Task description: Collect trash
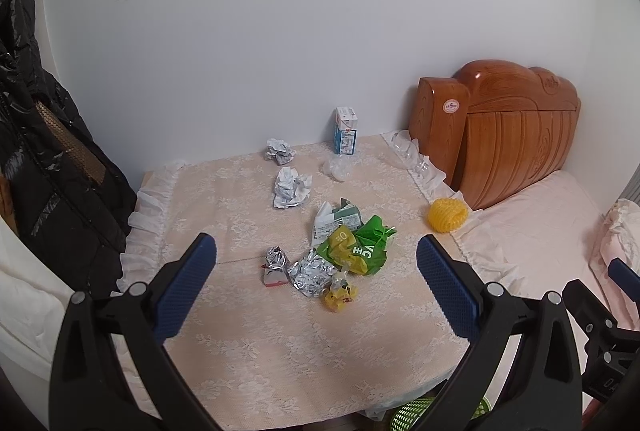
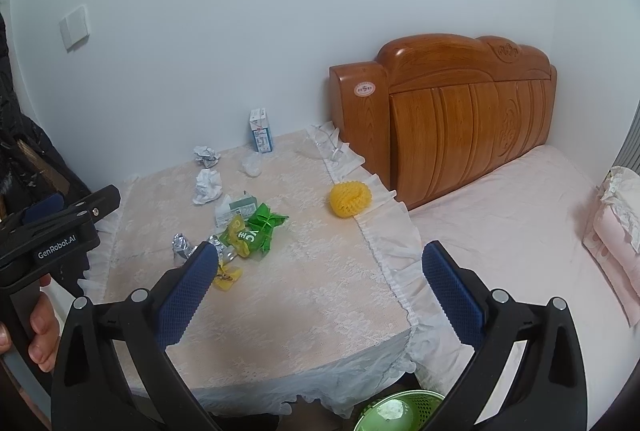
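Only the right wrist view showed a hand [image 2: 38,331] gripping the left claw's handle, and the green basket [image 2: 394,411] under the worktop's [image 2: 320,295] near corner. Both claws gaped wide, holding nothing. The left claw [image 1: 316,283] hung above the foil wrappers [image 1: 310,271] and green packet [image 1: 360,247]; the right claw [image 2: 320,283] hovered just right of that litter, with the yellow foam net [image 2: 350,197] farther off by the headboard [image 2: 460,111].

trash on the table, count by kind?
Crumpled white paper: 2
Foil wrappers: 2
Cartons, one upright, one flattened: 2
Green bag: 1
Small yellow wrapper: 1
Clear plastic pieces: 2
Yellow foam net: 1
Total: 11
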